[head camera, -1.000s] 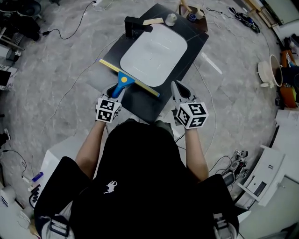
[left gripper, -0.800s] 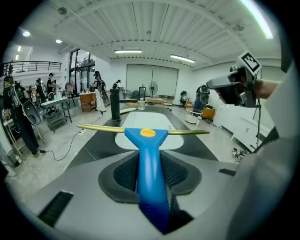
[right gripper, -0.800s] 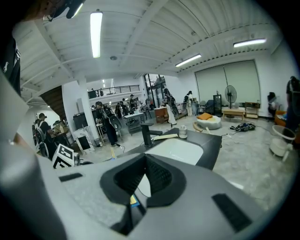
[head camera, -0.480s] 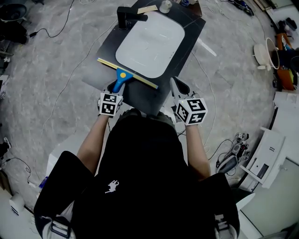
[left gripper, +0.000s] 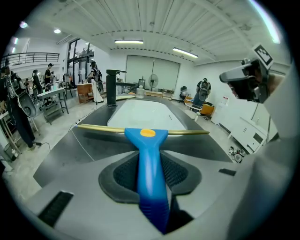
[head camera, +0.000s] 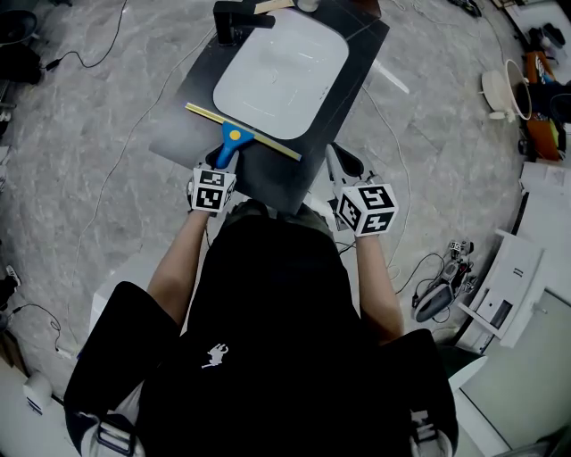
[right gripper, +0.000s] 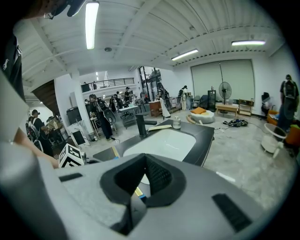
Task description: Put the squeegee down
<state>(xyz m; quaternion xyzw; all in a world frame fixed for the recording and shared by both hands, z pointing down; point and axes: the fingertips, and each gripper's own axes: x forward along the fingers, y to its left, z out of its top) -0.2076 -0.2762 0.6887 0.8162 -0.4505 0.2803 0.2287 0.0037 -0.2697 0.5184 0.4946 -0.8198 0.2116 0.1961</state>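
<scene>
The squeegee has a blue handle and a long yellow blade. It lies across the black counter at the near rim of the white sink basin. My left gripper is shut on the blue handle, and the blade stretches level just beyond the jaws. Whether the blade touches the counter I cannot tell. My right gripper hovers at the counter's near right corner, open with nothing between its pads.
A black faucet stands at the basin's far left. Small items sit at the counter's far end. Cables run over the floor; a white bucket and a white box are at the right. People stand far back.
Both grippers have sunk toward the counter, the left one more, bringing the squeegee down at the basin's near rim. The left grip on the handle is unchanged.
</scene>
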